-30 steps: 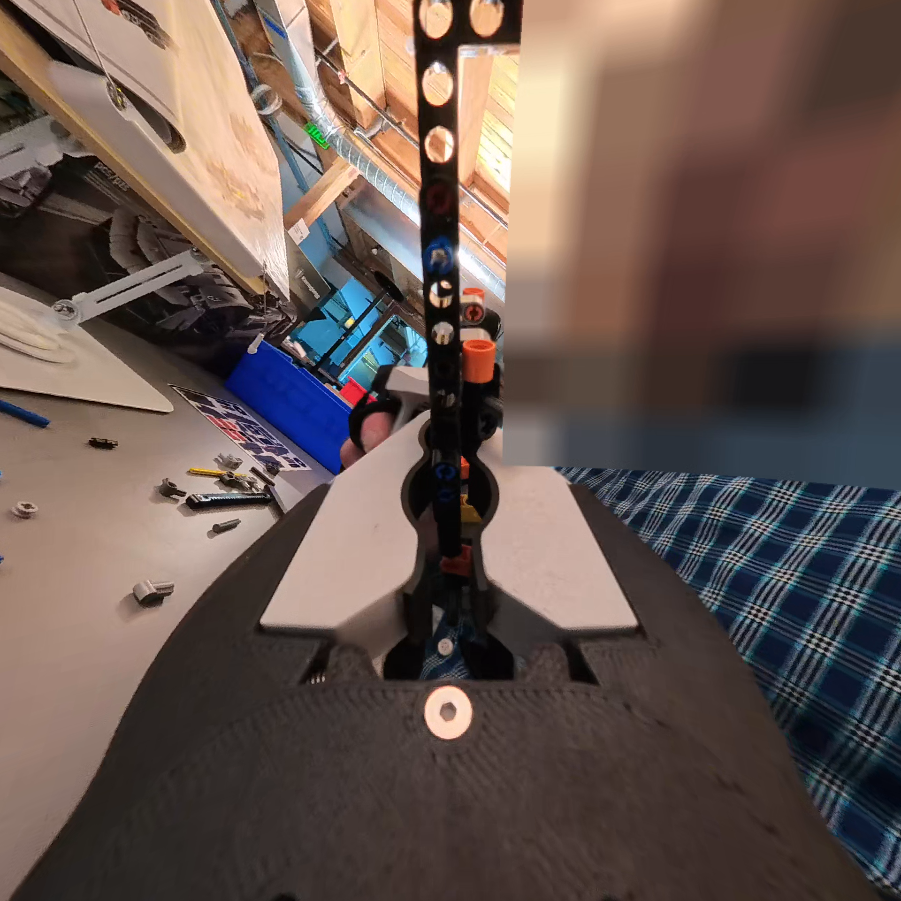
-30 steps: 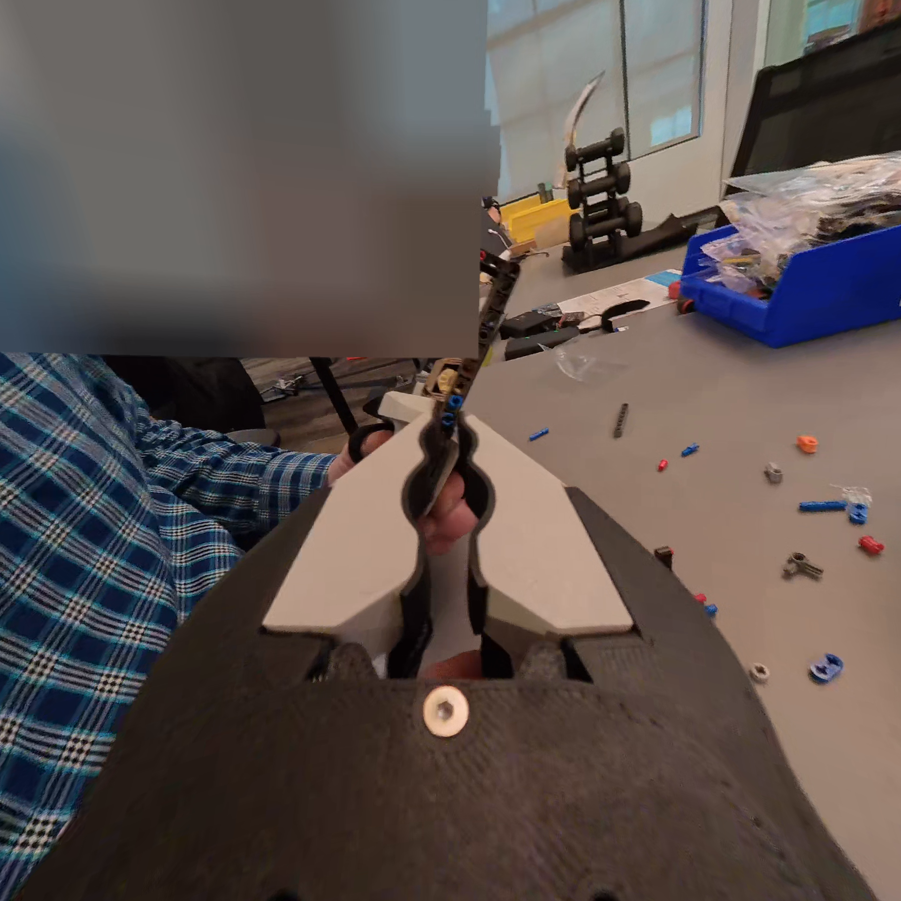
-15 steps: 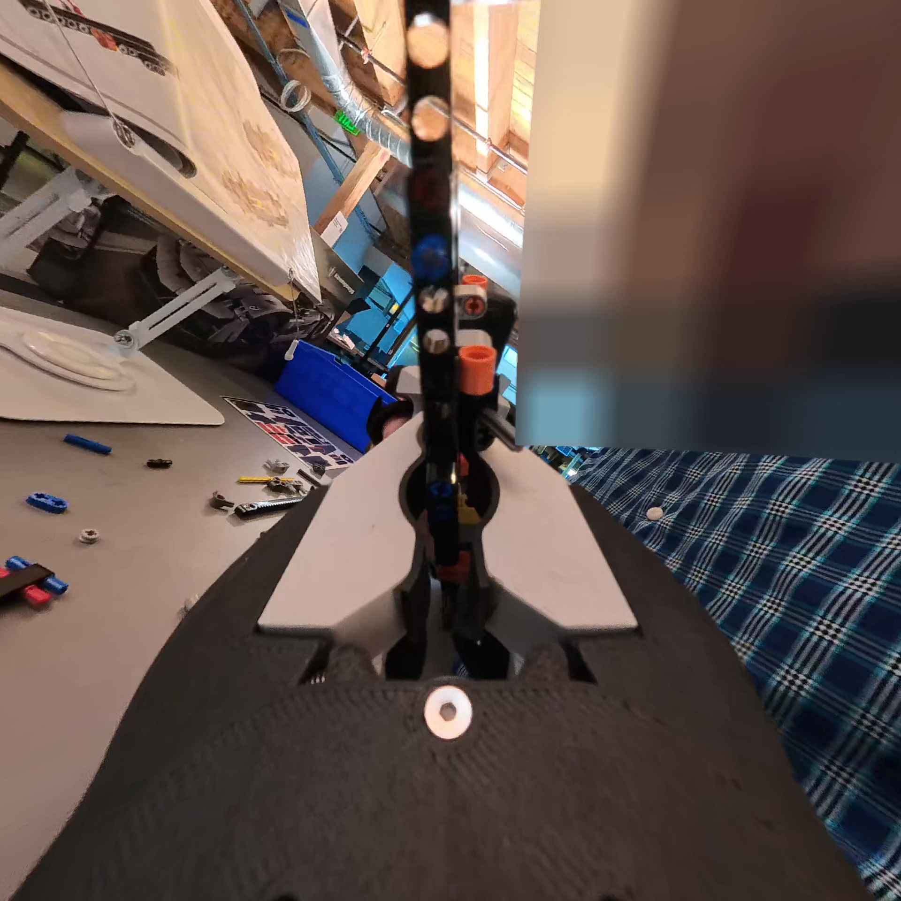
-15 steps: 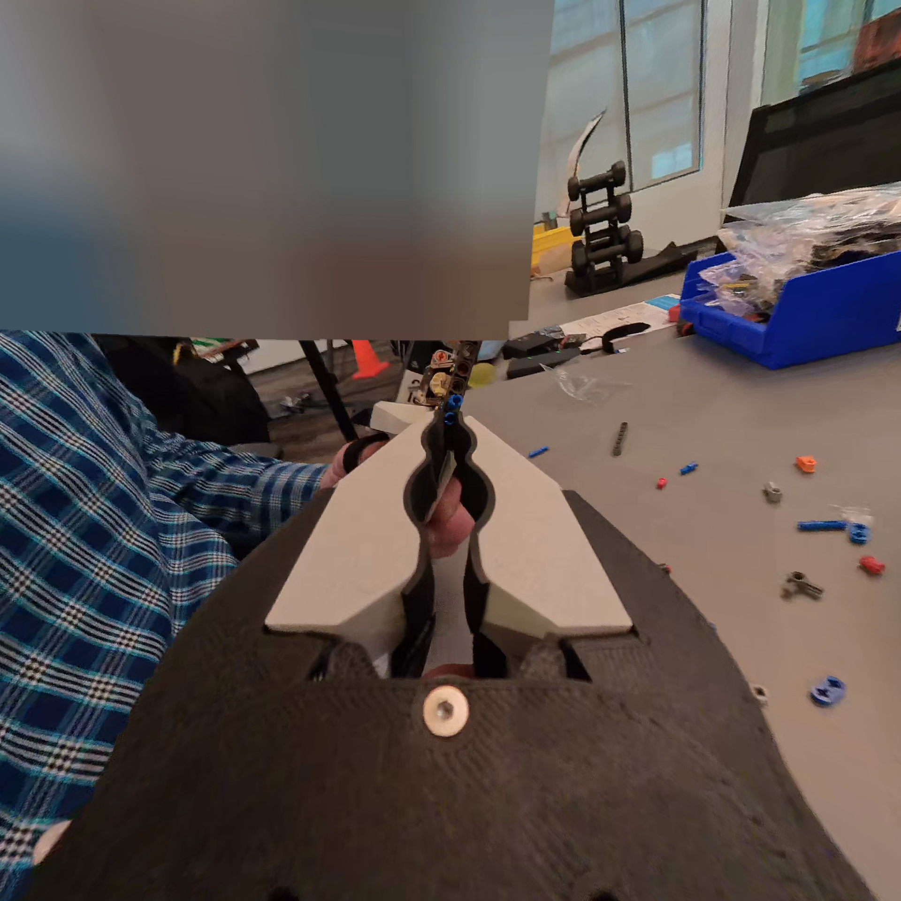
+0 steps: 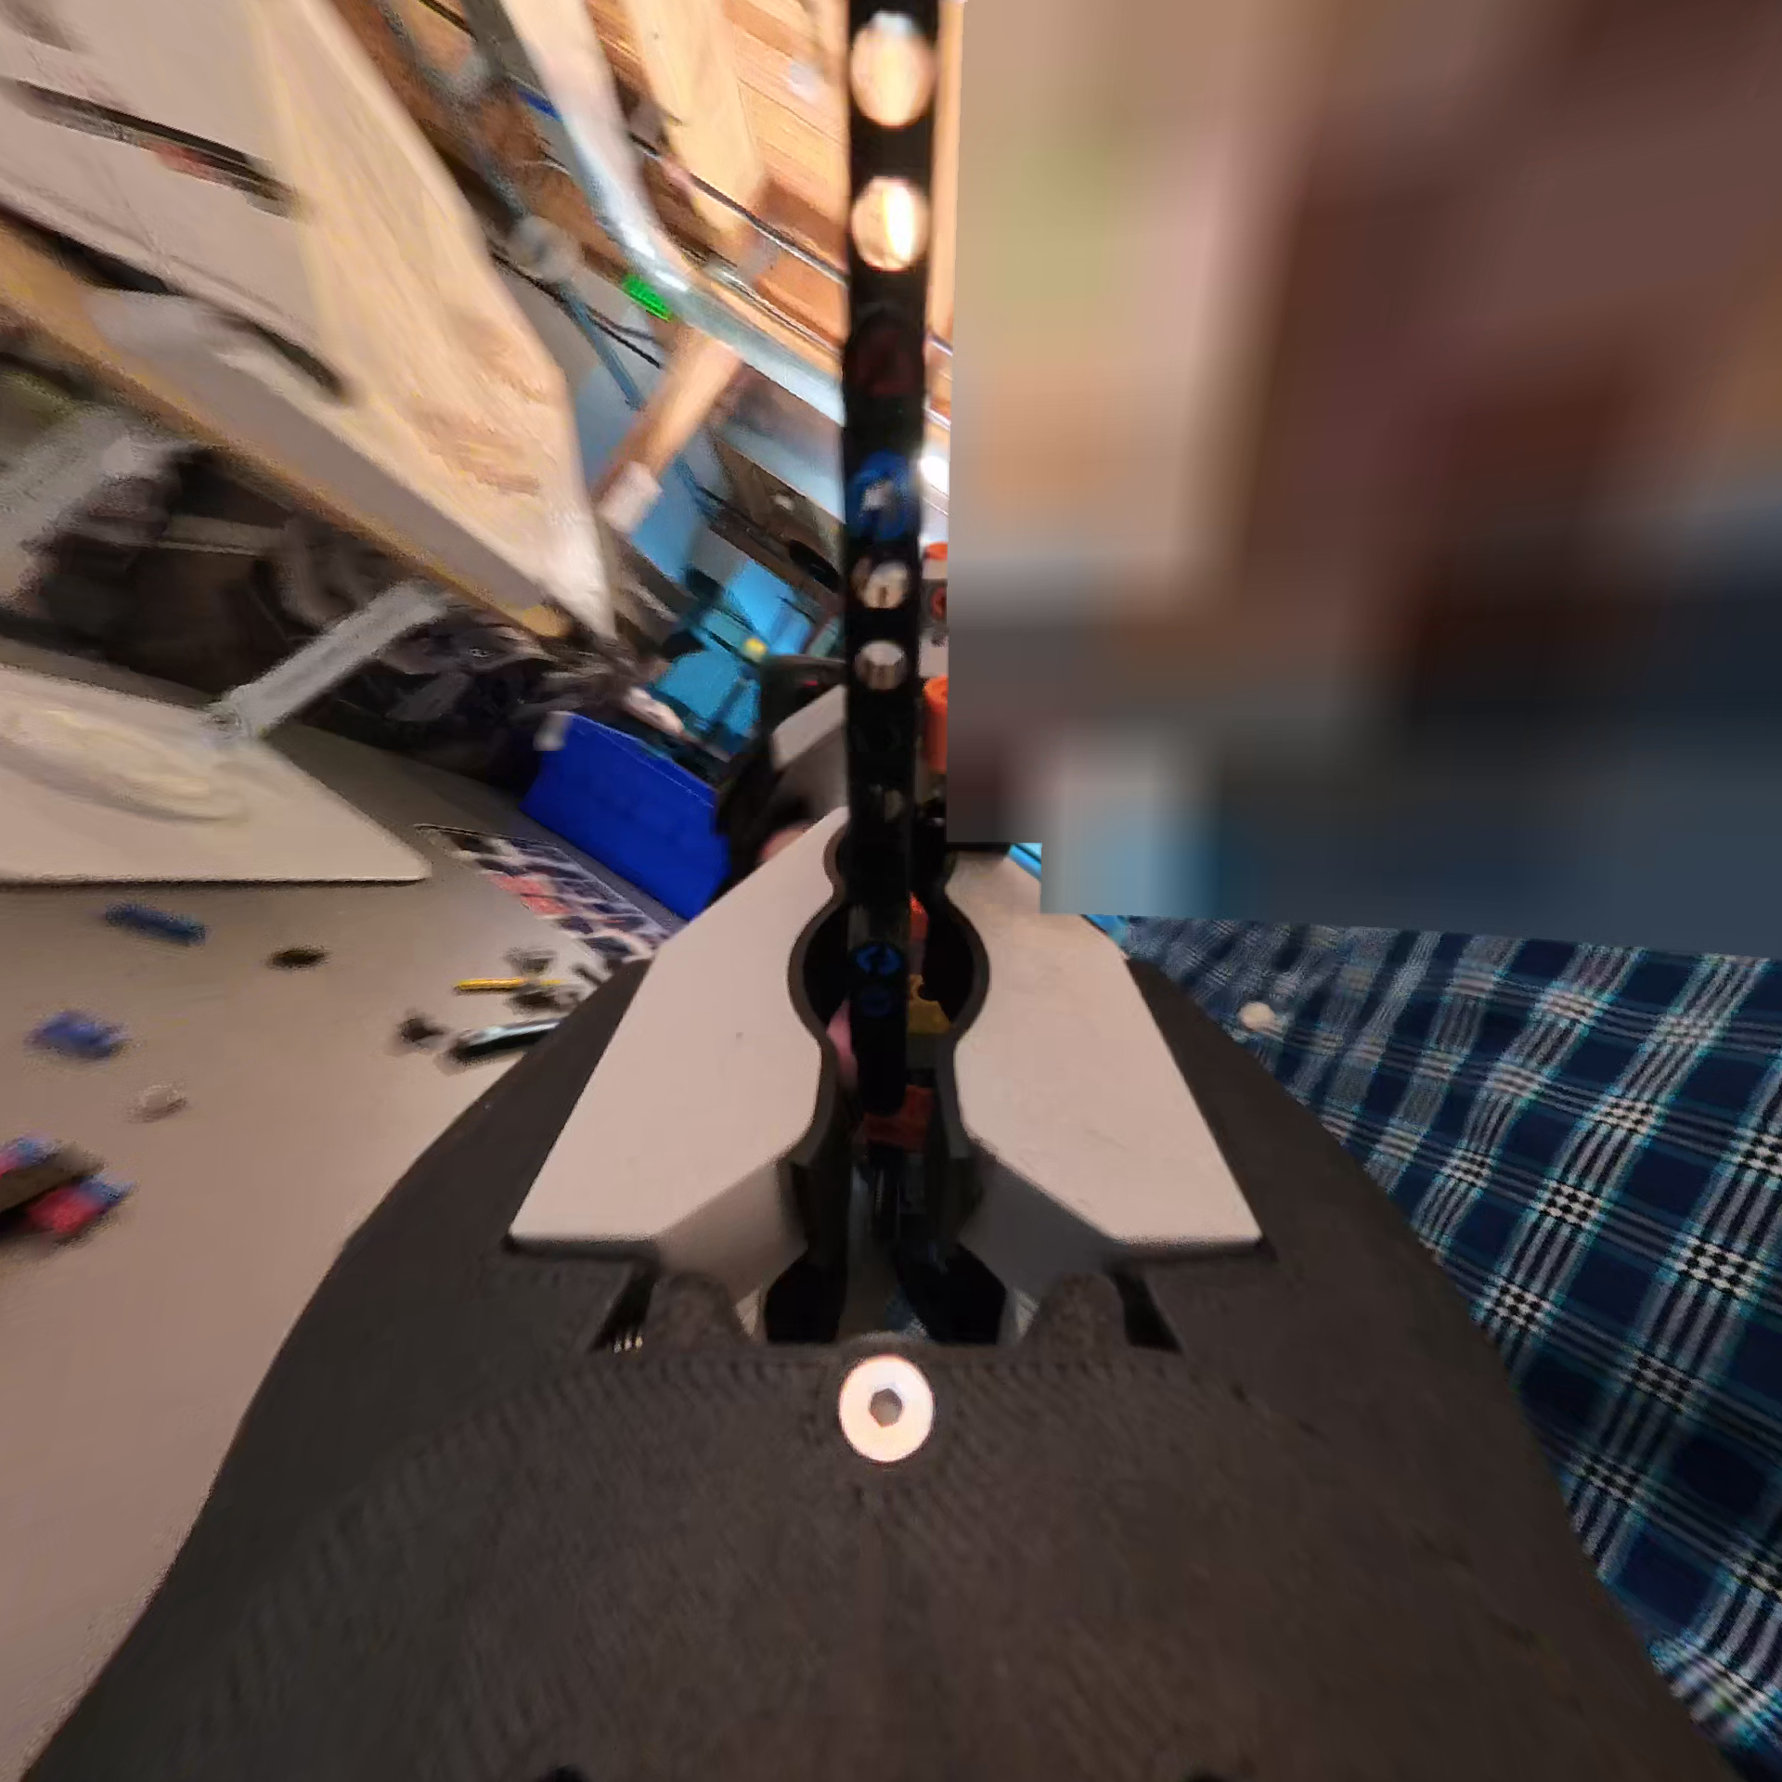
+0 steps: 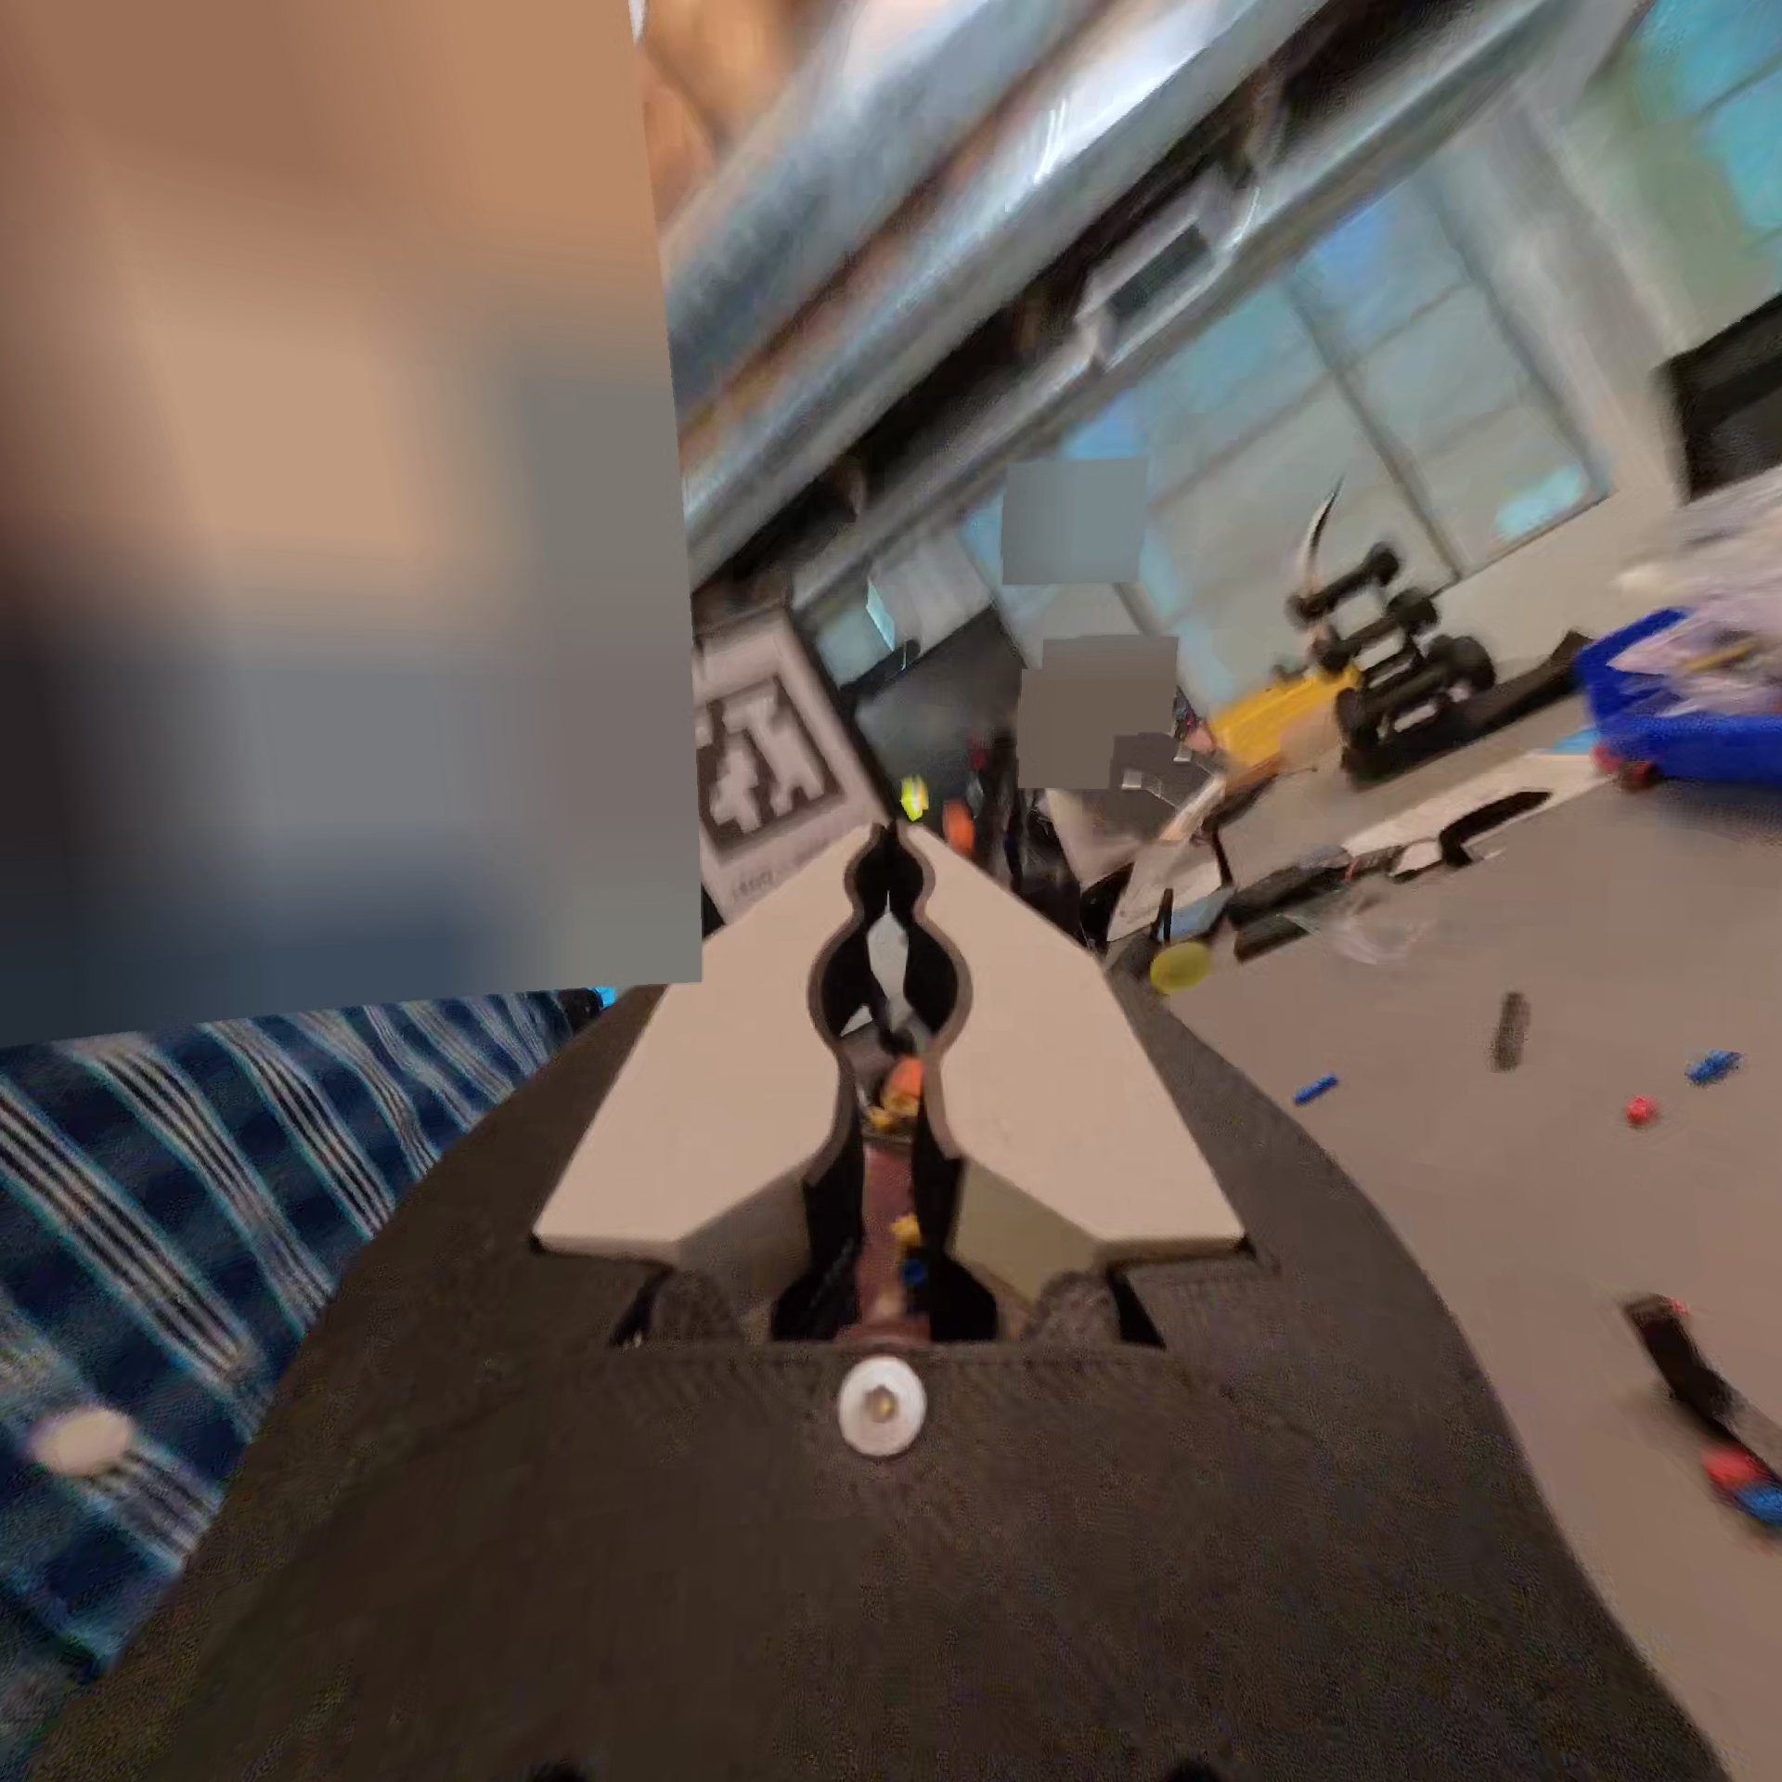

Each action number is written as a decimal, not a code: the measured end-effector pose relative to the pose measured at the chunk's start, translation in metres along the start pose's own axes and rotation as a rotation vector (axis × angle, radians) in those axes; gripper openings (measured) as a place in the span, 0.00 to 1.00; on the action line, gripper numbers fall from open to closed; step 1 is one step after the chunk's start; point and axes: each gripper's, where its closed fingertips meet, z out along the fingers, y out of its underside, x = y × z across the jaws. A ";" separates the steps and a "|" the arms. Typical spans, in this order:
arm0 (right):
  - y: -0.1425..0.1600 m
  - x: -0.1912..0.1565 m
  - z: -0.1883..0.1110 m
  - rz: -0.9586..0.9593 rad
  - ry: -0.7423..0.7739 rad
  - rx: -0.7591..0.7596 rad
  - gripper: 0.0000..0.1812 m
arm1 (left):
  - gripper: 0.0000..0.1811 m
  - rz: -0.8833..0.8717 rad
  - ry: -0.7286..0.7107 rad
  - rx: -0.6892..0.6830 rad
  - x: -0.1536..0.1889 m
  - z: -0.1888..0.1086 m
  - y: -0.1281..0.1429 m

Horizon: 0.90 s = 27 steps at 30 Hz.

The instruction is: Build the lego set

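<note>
Left wrist view: the left hand-held gripper (image 5: pixel 882 849) is clamped on a black perforated lego beam (image 5: pixel 885 405) that stands upright between its jaws, above the grey bench (image 5: pixel 241 1109) strewn with small parts. Right wrist view: the right hand-held gripper (image 6: pixel 889 849) is closed with its tips touching, nothing between them; a blue bin (image 6: pixel 1678 714) sits far right.

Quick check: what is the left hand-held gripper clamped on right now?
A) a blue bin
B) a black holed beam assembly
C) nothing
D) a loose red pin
B: the left hand-held gripper is closed around the black beam, which stands up between its fingers.
</note>
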 end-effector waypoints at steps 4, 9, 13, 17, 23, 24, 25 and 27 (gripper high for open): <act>-0.024 0.031 -0.030 -0.113 0.145 -0.050 0.00 | 0.04 0.015 -0.042 -0.035 -0.002 -0.012 0.003; 0.016 0.033 -0.020 -0.167 0.155 -0.275 0.00 | 0.03 -0.036 -0.108 -0.058 -0.020 -0.008 0.010; 0.042 0.036 -0.013 -0.163 0.162 -0.374 0.07 | 0.03 -0.038 -0.127 -0.105 -0.022 0.000 0.018; 0.053 0.041 -0.009 -0.175 0.179 -0.412 0.02 | 0.03 -0.044 -0.154 -0.126 -0.027 0.000 0.023; 0.054 0.042 -0.010 -0.125 0.162 -0.400 0.02 | 0.03 -0.025 -0.164 -0.140 -0.030 0.001 0.024; 0.054 0.041 -0.010 -0.122 0.159 -0.399 0.02 | 0.03 -0.011 -0.166 -0.146 -0.030 0.001 0.024; 0.055 0.040 -0.010 -0.116 0.151 -0.400 0.02 | 0.03 0.000 -0.167 -0.155 -0.029 0.001 0.025; 0.054 0.039 -0.012 -0.097 0.133 -0.395 0.01 | 0.03 0.011 -0.172 -0.168 -0.029 0.002 0.026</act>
